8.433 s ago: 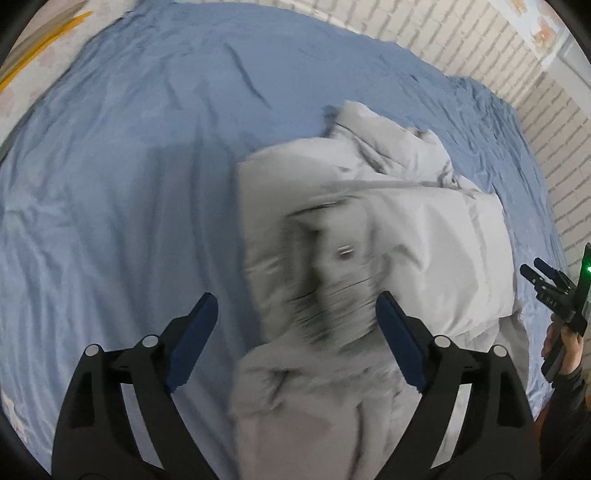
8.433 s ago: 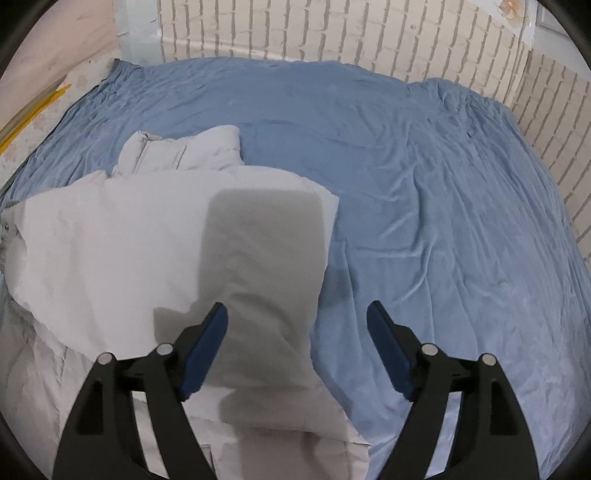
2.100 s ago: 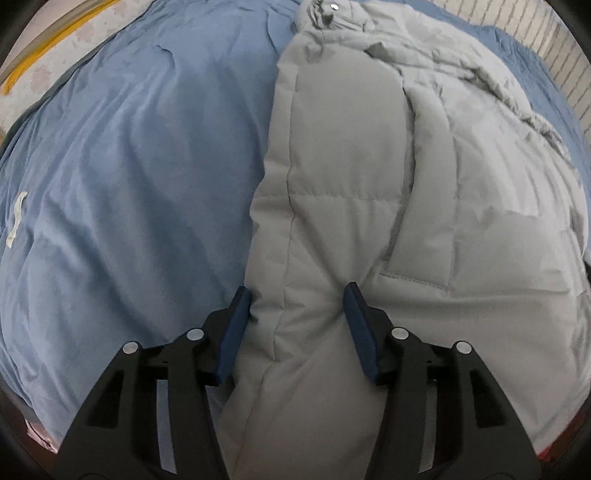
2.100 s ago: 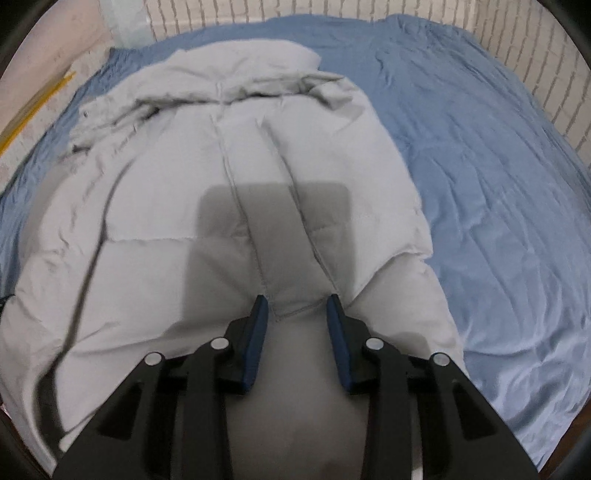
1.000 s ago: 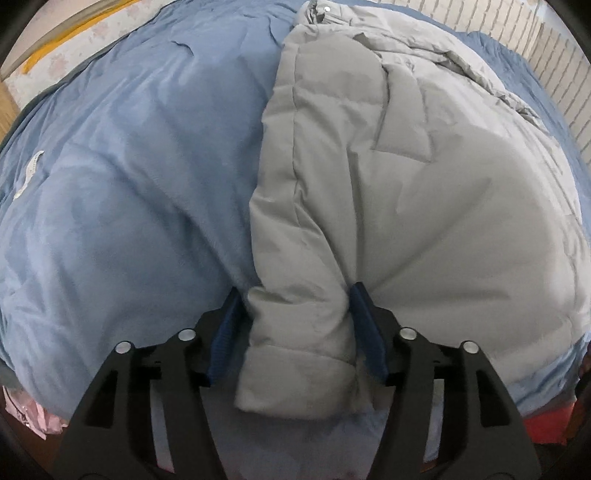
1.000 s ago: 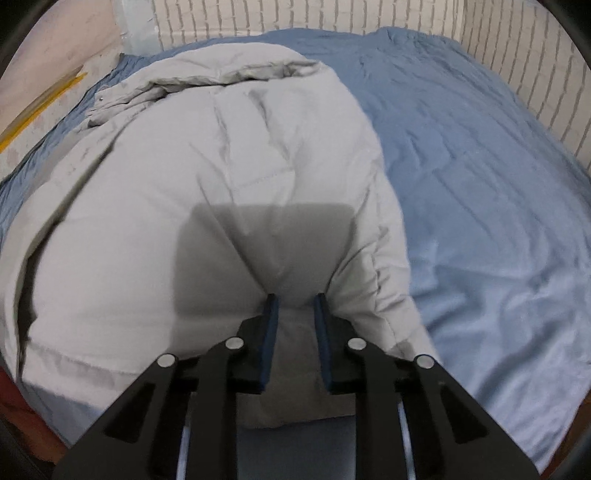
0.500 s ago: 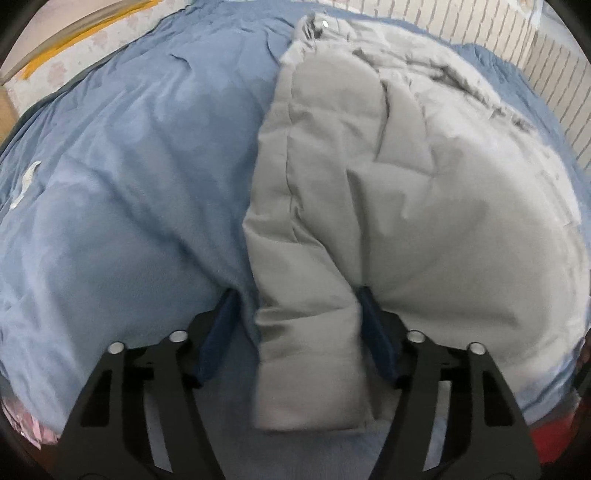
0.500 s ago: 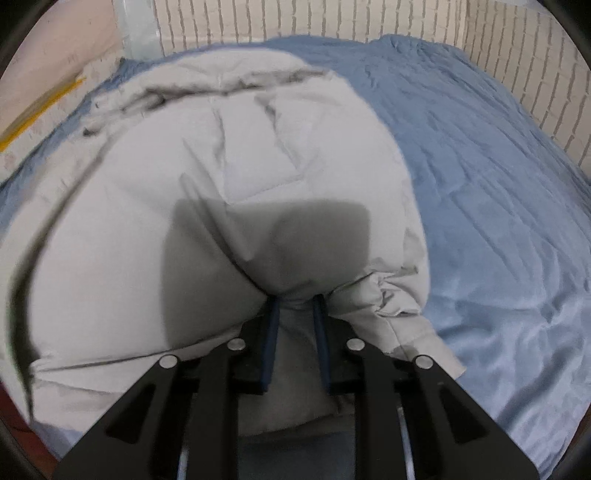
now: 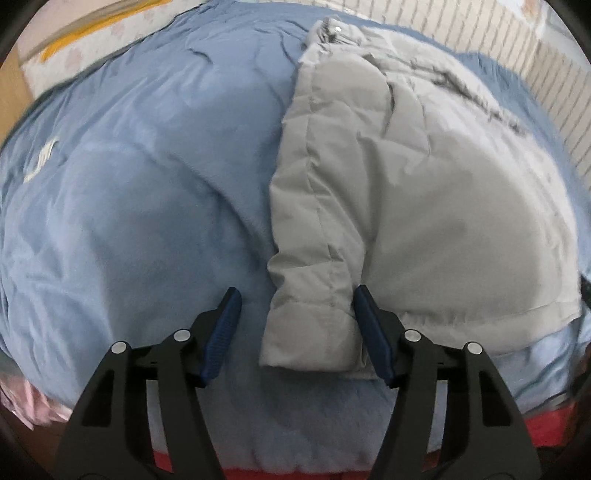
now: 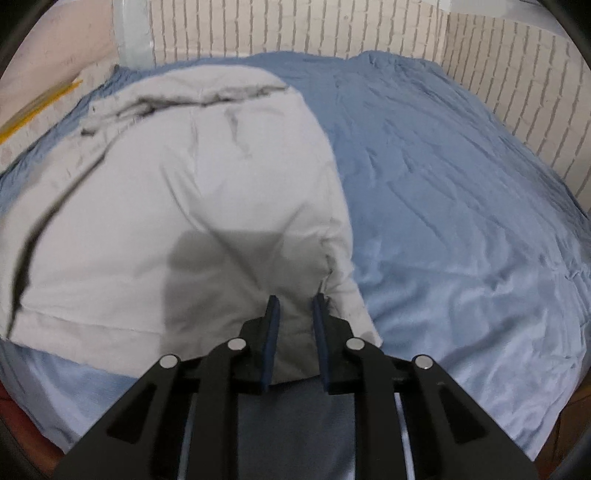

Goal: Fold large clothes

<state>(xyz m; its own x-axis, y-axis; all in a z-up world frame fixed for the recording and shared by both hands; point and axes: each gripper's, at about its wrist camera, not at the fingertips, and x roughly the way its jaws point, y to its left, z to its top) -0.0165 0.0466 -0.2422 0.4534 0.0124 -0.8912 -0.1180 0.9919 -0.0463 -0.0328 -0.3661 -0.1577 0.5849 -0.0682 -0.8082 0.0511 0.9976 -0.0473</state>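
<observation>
A large pale grey padded jacket (image 9: 424, 192) lies on the blue bedsheet (image 9: 129, 203), its collar at the far end and its hem at the near bed edge. My left gripper (image 9: 295, 317) is open, its blue-padded fingers either side of the jacket's near left corner, which lies flat on the sheet. In the right wrist view the jacket (image 10: 184, 184) fills the left half. My right gripper (image 10: 295, 317) is shut on the jacket's near right hem corner, with cloth bunched between the pads.
The blue sheet (image 10: 461, 203) spreads wide to the right of the jacket. A white brick wall (image 10: 295, 29) runs along the far and right sides of the bed. The bed's near edge and a red floor (image 9: 535, 432) lie just below my grippers.
My left gripper has opened and let go of the left hem corner, which now lies flat. The right gripper stays shut on the right hem. Both have drawn back toward the near edge.
</observation>
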